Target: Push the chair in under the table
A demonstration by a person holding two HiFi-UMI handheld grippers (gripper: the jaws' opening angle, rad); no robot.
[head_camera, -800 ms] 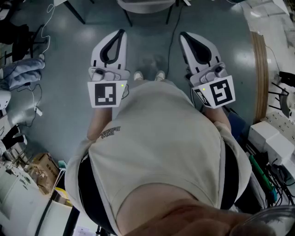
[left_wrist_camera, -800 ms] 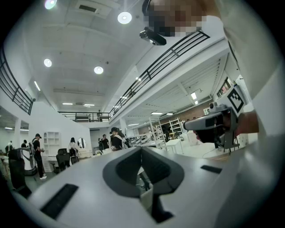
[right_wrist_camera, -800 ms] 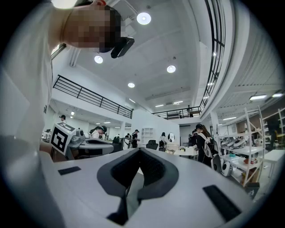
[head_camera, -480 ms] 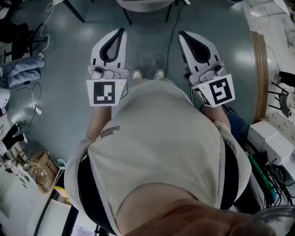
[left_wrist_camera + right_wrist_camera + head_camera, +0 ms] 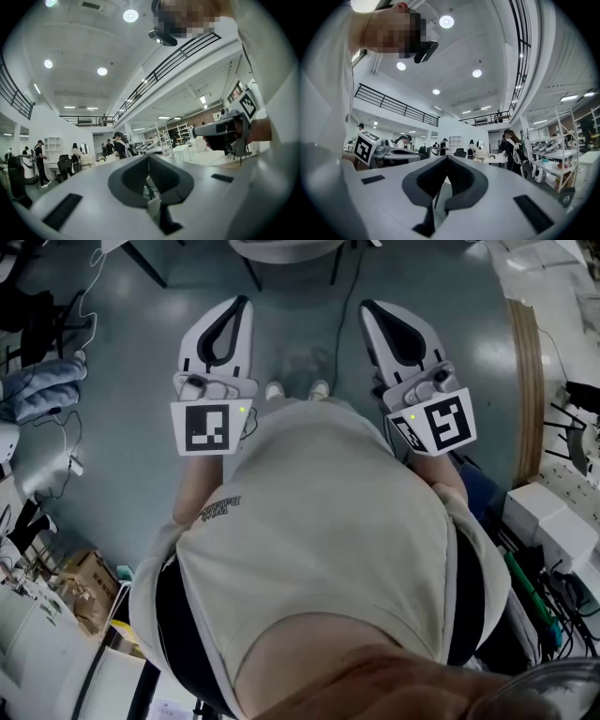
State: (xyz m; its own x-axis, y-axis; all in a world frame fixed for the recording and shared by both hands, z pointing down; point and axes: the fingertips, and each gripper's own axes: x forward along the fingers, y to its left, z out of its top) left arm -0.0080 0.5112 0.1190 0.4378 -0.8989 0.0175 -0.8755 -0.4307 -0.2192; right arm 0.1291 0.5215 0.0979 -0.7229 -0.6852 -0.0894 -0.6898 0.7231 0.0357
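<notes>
Very little has changed over the last moment. In the head view everything has slid a touch toward the top edge together, so the person seems only to have tipped the head or shuffled, and neither tool has shifted against the body. The left gripper (image 5: 241,307) and the right gripper (image 5: 372,313) are held level in front of the person's waist, side by side and apart. They point forward above the shoes (image 5: 275,390) and the grey floor (image 5: 131,352). Each gripper's own view shows its jaws fully together with nothing between them, and beyond them only an open hall with people far off. What is probably the chair (image 5: 286,247) is a pale rounded shape on dark legs, cut by the top edge of the head view. It lies ahead of the shoes and well apart from both jaw tips. It shows a little less than it did a moment ago, and so little of it is in view that I cannot be sure of it. A cluttered table (image 5: 528,362) with a wooden rim curves down the right side, but whether the chair belongs under this one cannot be told. As I judge it, the push has not begun: no gripper touches the chair. The person would need to step forward and set the closed jaws against the seat or back before any shove.
</notes>
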